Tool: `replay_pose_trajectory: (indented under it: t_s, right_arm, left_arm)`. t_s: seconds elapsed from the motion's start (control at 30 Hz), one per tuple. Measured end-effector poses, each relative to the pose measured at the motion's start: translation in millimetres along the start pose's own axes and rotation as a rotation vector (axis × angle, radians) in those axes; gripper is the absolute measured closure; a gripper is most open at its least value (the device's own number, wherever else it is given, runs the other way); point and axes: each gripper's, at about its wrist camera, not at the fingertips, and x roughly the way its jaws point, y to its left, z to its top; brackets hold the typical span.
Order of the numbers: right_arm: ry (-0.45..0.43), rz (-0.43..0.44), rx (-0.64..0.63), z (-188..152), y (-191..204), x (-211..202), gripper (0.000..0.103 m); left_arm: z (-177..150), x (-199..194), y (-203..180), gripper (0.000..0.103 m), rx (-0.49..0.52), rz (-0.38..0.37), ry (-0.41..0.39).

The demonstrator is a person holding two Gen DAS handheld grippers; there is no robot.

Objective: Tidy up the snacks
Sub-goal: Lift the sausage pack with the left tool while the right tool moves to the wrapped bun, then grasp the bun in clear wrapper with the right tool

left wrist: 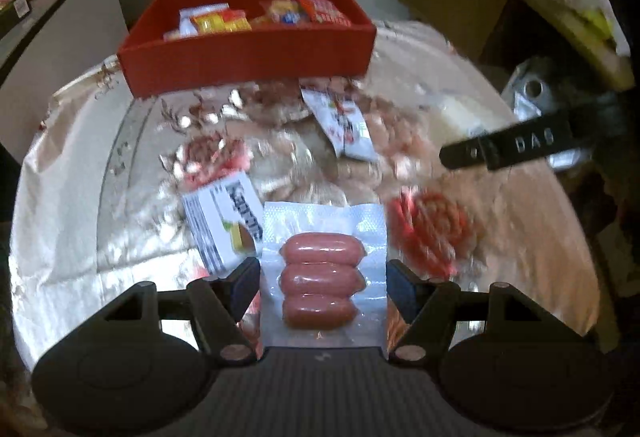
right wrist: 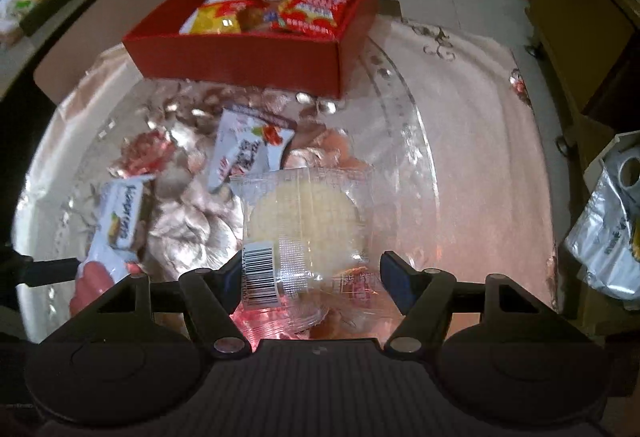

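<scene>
The left gripper (left wrist: pixel 324 277) clenched a vacuum pack of three sausages (left wrist: pixel 322 279) above the desk (left wrist: pixel 68 197), its fingers (left wrist: pixel 244 277) pressing the pack's edges. The right gripper (right wrist: pixel 310 277) grasped a clear-wrapped round cake (right wrist: pixel 304 221). A red box (right wrist: pixel 240 57) of snacks sat at the desk's far edge, two loose packets lying between. Only the right wrist view showed bare cloth toward the desk's right edge.

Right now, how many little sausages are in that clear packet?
3. They lie stacked in the packet between the left tongs: top sausage, middle sausage, bottom sausage. None seems hidden.
</scene>
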Motion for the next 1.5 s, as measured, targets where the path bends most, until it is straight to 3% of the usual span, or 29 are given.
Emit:
replay_pose_trajectory:
  t_s: [0.37,0.53,0.6,0.73,0.8,0.87,1.0,1.1,1.27,1.37,1.43,1.5]
  right_arm:
    - [-0.076,0.073,0.003,23,8,-11,0.028]
    - [-0.110,0.111,0.024,35,8,-18,0.036]
    - [-0.098,0.106,0.031,37,8,-13,0.042]
    - [-0.044,0.055,0.014,34,5,1,0.041]
    - [-0.011,0.021,0.018,27,-3,5,0.028]
    - [0.010,-0.030,0.012,20,-9,6,0.026]
    - [0.041,0.001,-0.056,5,-7,8,0.023]
    - [0.084,0.030,-0.140,-1,5,16,0.014]
    - [0.180,-0.009,-0.229,-11,16,48,0.015]
    - [0.181,-0.051,-0.276,-17,23,55,0.019]
    - [0.163,-0.023,-0.242,-14,20,48,0.031]
    - [0.161,-0.007,-0.182,-11,13,44,0.033]
  left_arm:
    - [34,-6,12,0.041,-0.045,0.040,-0.104]
    - [50,-9,16,0.041,-0.041,0.075,-0.152]
    - [55,-9,20,0.041,-0.051,0.074,-0.158]
    - [52,-5,25,0.041,-0.060,0.070,-0.138]
    - [47,-2,26,0.041,-0.059,0.055,-0.114]
    - [43,0,29,0.041,-0.074,0.031,-0.091]
    - [39,-1,31,0.041,-0.092,0.004,-0.075]
    - [37,-2,30,0.041,-0.089,-0.009,-0.071]
    - [35,4,26,0.041,-0.076,-0.009,-0.049]
    - [35,5,24,0.041,-0.064,-0.003,-0.048]
    - [35,4,23,0.041,-0.052,0.008,-0.057]
    - [36,4,21,0.041,-0.043,0.018,-0.064]
